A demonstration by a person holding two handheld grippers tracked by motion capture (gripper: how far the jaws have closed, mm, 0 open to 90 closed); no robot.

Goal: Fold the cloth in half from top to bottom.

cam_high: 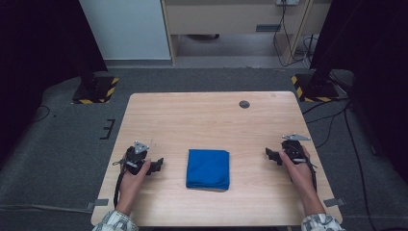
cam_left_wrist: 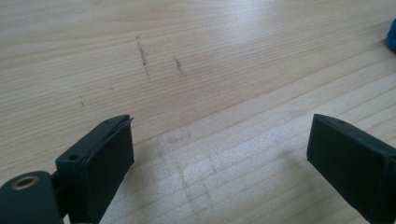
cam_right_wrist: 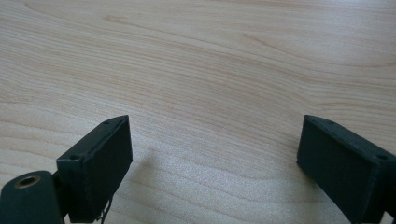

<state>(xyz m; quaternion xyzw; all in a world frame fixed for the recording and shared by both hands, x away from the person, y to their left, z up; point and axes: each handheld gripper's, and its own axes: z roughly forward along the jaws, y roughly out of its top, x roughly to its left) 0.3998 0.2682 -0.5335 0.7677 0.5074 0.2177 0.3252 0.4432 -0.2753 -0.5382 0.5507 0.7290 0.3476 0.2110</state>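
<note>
A folded blue cloth (cam_high: 208, 168) lies flat on the wooden table (cam_high: 207, 120), near its front middle. My left gripper (cam_high: 158, 164) rests low over the table a short way left of the cloth, jaws wide apart and pointing toward it. In the left gripper view the left gripper (cam_left_wrist: 219, 154) holds nothing, and a blue corner of the cloth (cam_left_wrist: 391, 37) peeks in at the right edge. My right gripper (cam_high: 272, 155) sits right of the cloth, also pointing inward. The right gripper (cam_right_wrist: 215, 154) is open over bare wood.
A small dark round cap (cam_high: 244, 104) sits in the table top near the far edge. Faint pencil-like scuffs (cam_left_wrist: 159, 63) mark the wood ahead of the left gripper. Dark stands with striped bases (cam_high: 96, 89) flank the table on the carpet.
</note>
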